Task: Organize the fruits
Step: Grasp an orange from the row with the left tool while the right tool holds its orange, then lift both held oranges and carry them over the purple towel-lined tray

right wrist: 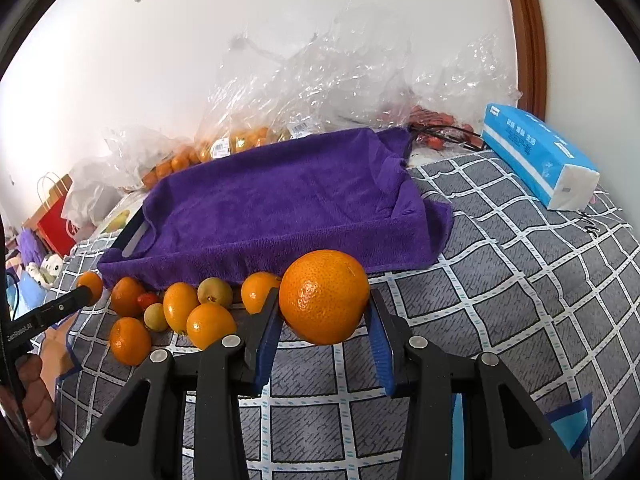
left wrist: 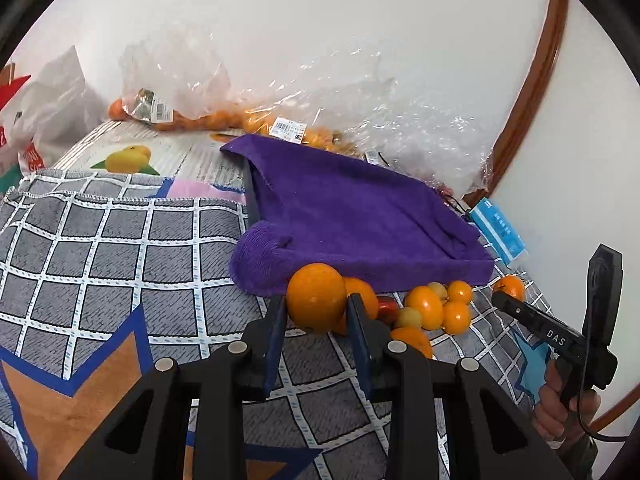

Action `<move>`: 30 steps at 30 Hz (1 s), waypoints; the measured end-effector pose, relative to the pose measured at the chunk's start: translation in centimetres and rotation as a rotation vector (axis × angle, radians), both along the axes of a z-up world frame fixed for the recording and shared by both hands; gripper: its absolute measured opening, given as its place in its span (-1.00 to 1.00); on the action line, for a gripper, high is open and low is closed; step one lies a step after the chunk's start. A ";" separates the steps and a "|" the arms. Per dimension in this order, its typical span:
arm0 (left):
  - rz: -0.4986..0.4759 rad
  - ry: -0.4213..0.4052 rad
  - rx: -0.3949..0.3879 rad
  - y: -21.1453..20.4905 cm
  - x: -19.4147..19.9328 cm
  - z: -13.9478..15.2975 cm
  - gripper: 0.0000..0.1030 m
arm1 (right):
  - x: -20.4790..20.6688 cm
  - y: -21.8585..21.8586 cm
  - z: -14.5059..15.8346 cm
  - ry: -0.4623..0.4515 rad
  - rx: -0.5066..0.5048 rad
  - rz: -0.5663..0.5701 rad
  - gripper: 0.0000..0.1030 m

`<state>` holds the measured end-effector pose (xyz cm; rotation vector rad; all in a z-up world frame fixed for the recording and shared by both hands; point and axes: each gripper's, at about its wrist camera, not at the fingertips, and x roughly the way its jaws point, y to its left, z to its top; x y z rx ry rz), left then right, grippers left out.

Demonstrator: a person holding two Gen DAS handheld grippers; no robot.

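Two hand-held grippers are each clamping one orange. The left hand-held gripper (left wrist: pixel 316 312) is pinching a smooth orange (left wrist: pixel 316 298) between its blue pads, just off the checked cloth (left wrist: pixel 120 248). The right hand-held gripper (right wrist: pixel 324 320) is gripping a bigger orange (right wrist: pixel 324 296) the same way. Beside them, a fruit pile (right wrist: pixel 180 312) is lying against the front of a tray draped in a purple towel (right wrist: pixel 280 204). Behind, clear bags (right wrist: pixel 320 92) are holding more fruit, and a blue tissue pack (right wrist: pixel 536 156) is lying to the right.
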<state>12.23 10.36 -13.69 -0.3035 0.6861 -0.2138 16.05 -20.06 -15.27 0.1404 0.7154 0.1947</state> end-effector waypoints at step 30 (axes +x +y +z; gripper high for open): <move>0.017 -0.027 -0.022 -1.2 2.8 9.2 -0.44 | 1.5 2.8 8.3 -0.111 -0.015 0.052 -0.21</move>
